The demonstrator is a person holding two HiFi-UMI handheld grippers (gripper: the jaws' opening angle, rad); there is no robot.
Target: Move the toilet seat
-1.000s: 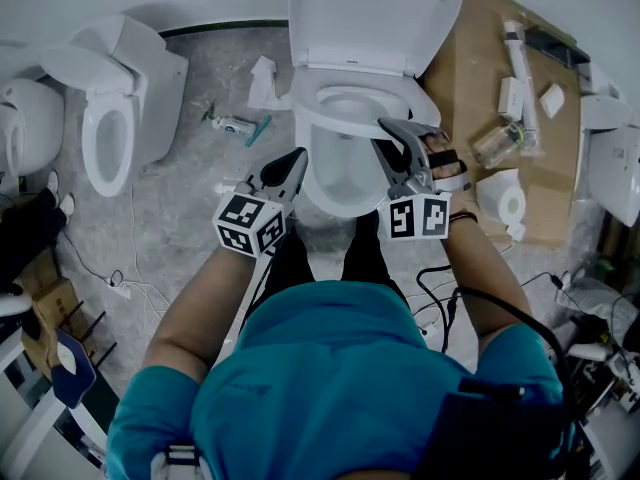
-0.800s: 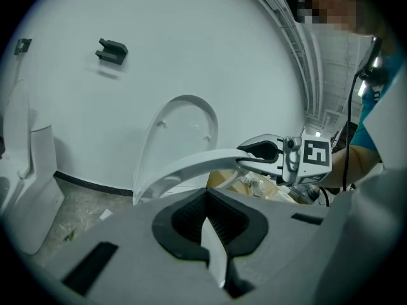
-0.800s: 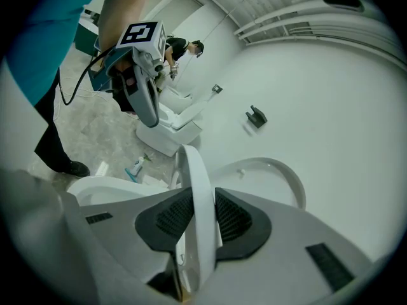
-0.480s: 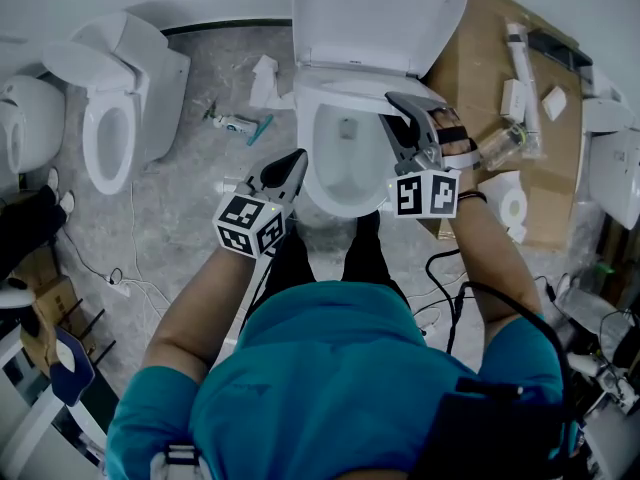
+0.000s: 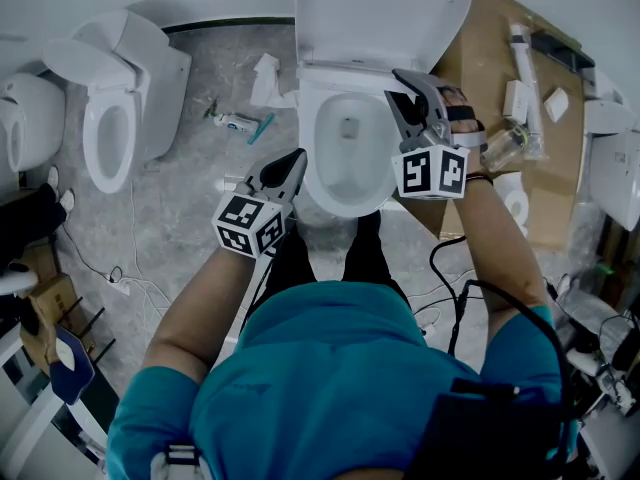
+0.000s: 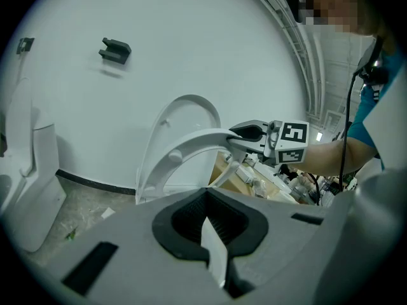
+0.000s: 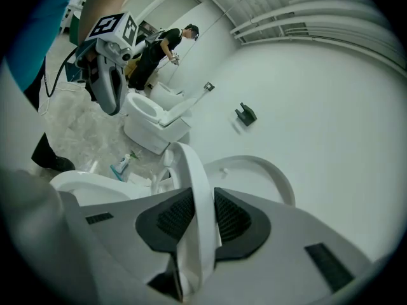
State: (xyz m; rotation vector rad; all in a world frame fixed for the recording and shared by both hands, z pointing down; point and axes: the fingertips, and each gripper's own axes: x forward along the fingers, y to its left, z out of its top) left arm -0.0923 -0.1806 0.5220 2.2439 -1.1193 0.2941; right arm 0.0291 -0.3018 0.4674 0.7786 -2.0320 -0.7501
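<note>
Top centre, the bowl [image 5: 312, 168] now lies uncovered: the seat [image 5: 340, 76] has swung up close to the lid [image 5: 380, 13], so the lift looks nearly done. The right gripper [image 5: 398, 86] clamps the seat's rim; the left gripper [image 5: 298, 156] sits closed and empty, lower left of the bowl.

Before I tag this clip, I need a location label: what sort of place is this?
Probably a workshop or test room for bathroom fixtures, not a home bathroom: the middle toilet and a second toilet stand side by side on the floor, and loose parts lie on a cardboard sheet.
</note>
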